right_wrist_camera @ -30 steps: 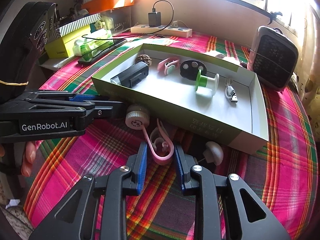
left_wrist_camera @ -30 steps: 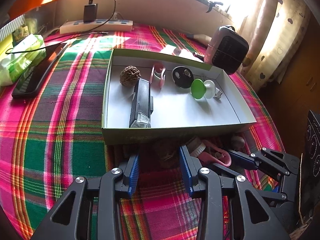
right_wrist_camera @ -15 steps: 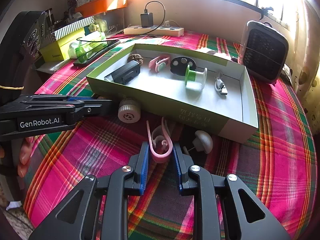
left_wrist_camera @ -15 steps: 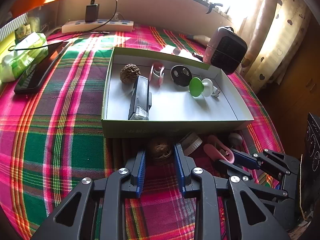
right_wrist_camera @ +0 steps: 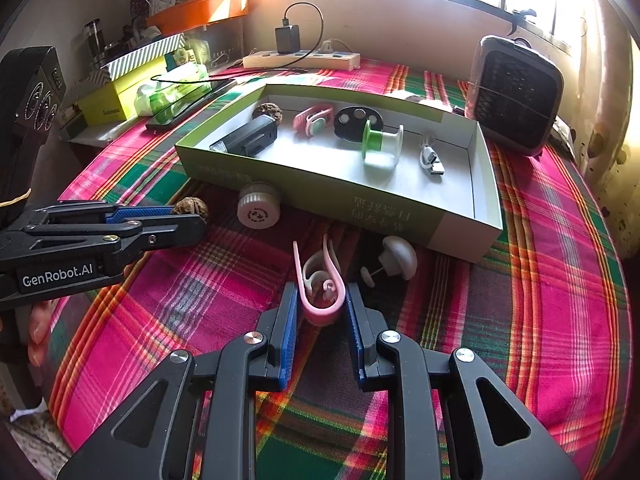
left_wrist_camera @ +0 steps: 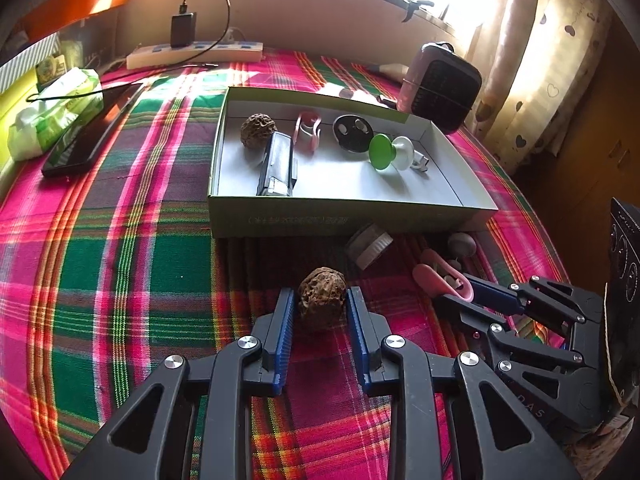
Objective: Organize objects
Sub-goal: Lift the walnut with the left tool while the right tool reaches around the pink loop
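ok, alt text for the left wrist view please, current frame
The left claw brackets a brown walnut on a plaid cloth, its blue pads beside the nut, contact unclear. Behind it sits an open green box holding another walnut and small items; at right, the right claw reaches a pink clip.

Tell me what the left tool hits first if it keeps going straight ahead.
The brown wrinkled walnut already between the left tool's blue pads; beyond it, probably the green cardboard box's near wall, though depth is unclear.

wrinkled walnut (left_wrist_camera: 322,295) (brown) outside green box (left_wrist_camera: 280,220)
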### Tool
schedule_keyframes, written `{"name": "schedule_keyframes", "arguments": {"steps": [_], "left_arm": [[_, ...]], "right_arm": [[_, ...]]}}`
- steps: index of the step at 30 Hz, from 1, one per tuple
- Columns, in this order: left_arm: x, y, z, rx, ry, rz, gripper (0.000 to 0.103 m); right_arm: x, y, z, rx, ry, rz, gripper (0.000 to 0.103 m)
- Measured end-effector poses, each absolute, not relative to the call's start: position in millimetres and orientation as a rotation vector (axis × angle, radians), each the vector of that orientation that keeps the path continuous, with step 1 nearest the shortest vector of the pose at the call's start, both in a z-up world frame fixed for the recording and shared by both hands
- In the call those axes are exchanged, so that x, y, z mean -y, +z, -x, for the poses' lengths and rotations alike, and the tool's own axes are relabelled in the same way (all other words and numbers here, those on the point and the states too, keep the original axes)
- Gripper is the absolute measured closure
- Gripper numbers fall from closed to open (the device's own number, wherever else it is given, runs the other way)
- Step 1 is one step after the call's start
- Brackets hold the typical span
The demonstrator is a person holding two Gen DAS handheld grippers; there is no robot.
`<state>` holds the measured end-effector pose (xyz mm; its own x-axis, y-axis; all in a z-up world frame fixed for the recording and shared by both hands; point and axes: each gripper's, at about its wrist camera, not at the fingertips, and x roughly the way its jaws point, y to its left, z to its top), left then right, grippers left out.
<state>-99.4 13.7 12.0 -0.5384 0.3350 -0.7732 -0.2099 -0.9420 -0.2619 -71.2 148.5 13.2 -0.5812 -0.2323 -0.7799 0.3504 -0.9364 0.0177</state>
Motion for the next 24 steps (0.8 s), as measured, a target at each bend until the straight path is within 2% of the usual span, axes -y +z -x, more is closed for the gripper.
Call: {"name": "schedule_keyframes", "arguments": {"steps": [16,18,20,24], "left_arm": [[-25,11,107,0.094,2.521,1.282,0.079],[-27,12,111,0.09,2.516,1.289,0.079],[-29,12,114,0.06,2.513,1.293,0.078],[-30,12,117,0.06,2.523,1.29,0.078]], "right_arm": [[-146,13,78,-0.187,-2.52,-1.209,0.078],[-146,13,80,-0.186,-2.514,-1.215,0.076],[-144,13,82,-0.205,-2.505,-1.221,0.069],[-145,12,85,-0.178,-2.524,-1.217,0.067]]}}
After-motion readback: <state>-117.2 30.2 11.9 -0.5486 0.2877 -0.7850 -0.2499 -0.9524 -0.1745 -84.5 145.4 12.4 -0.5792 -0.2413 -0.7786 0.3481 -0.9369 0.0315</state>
